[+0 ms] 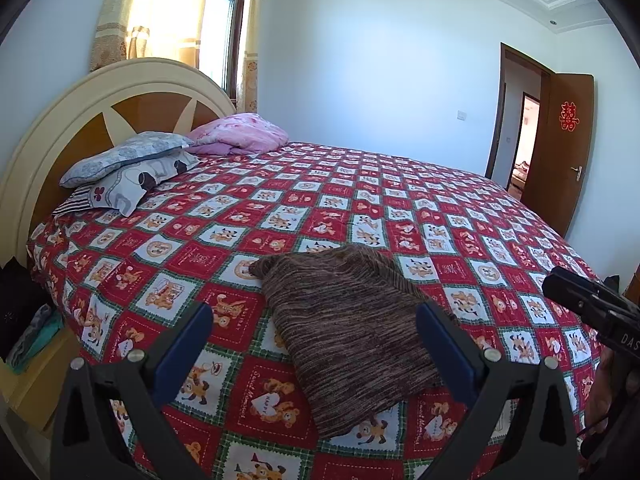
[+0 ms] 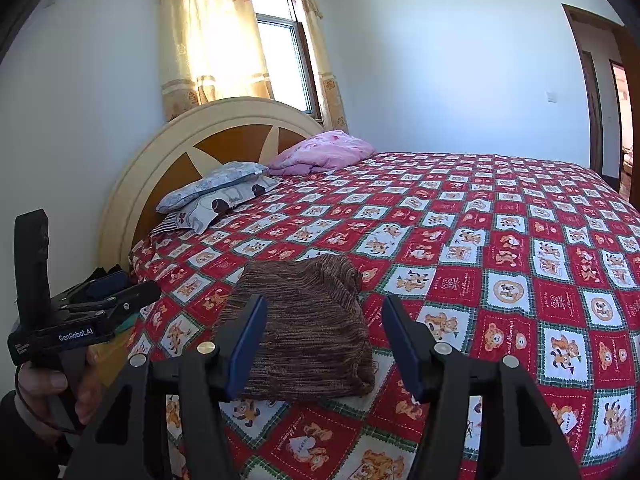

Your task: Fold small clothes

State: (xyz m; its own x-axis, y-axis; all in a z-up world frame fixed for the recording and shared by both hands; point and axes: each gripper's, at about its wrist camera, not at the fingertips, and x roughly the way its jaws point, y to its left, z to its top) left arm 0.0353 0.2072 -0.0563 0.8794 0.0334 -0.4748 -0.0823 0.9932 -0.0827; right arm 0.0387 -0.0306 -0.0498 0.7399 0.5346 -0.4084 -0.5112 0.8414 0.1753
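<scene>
A brown striped knit garment lies folded in a compact bundle on the red checked bedspread, near the bed's front edge. My left gripper hovers just short of it, open, its blue pads wide apart and touching no cloth. In the right wrist view the same garment sits beyond my right gripper, which is also open and holds nothing. The left gripper shows at the left there, held by a hand. The right gripper's black body pokes in from the right edge.
Two patterned pillows and a pink quilt lie by the round headboard. A low bedside stand with cloth items is left of the bed. A brown door stands open at the far right.
</scene>
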